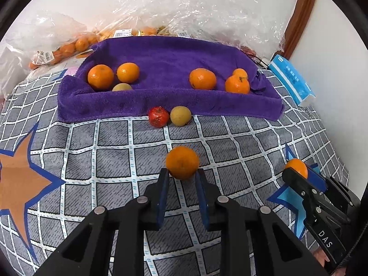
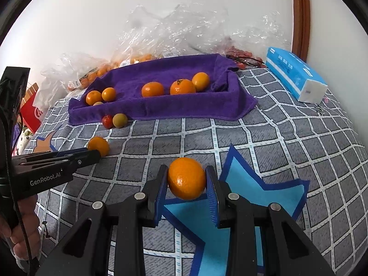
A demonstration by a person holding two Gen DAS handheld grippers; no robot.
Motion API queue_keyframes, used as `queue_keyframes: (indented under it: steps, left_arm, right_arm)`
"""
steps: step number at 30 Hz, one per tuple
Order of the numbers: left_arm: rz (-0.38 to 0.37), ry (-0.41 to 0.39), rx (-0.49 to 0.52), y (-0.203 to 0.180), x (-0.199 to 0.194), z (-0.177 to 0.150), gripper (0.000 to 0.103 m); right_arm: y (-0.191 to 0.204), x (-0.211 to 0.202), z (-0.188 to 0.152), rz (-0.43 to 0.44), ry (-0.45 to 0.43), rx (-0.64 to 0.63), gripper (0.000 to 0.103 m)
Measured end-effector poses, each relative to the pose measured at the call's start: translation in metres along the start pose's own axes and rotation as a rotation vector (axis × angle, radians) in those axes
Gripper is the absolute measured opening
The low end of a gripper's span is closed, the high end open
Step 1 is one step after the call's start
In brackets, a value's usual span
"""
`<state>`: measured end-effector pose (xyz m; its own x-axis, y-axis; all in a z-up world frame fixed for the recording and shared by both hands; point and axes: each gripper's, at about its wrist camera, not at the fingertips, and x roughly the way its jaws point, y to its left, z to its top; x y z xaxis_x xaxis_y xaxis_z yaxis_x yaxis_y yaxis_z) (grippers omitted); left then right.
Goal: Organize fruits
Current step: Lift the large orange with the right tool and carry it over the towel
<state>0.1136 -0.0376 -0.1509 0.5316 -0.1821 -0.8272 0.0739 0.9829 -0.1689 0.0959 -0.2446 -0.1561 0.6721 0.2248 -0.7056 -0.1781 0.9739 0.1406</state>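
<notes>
Red fruit (image 1: 158, 116) and yellow fruit (image 1: 180, 115) block the towel tray's (image 1: 170, 105) front

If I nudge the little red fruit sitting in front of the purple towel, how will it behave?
The red fruit looks round and glossy, so it would probably roll, and may slip in a loose grip. It sits beside a yellow fruit and near the purple towel, which would likely stop it on those sides. The soft checked bedspread should slow it.

"DAS" runs in white letters along the black body of my right gripper (image 1: 306, 174), seen from the left wrist. From the right wrist, "GenRobot.AI" shows in white on my left gripper (image 2: 97, 153). The blue tissue pack (image 2: 292, 76) and the barcode stickers (image 1: 122, 33) carry print too small to read.
</notes>
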Motion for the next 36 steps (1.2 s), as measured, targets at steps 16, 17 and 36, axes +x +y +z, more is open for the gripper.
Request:
queue_keyframes:
  steps: [16, 17, 36]
  left_arm:
    - [-0.028, 0.007, -0.045, 0.012, 0.006, 0.009, 0.031]
    - [-0.034, 0.015, -0.048, 0.013, 0.009, 0.01, 0.031]
    - [-0.077, -0.022, -0.057, 0.012, -0.009, 0.017, 0.03]
  right_arm:
    - [0.013, 0.005, 0.004, -0.011, 0.023, -0.033, 0.032]
    - [0.013, 0.005, 0.004, -0.014, 0.022, -0.034, 0.032]
    - [0.005, -0.01, 0.015, -0.04, -0.013, -0.016, 0.032]
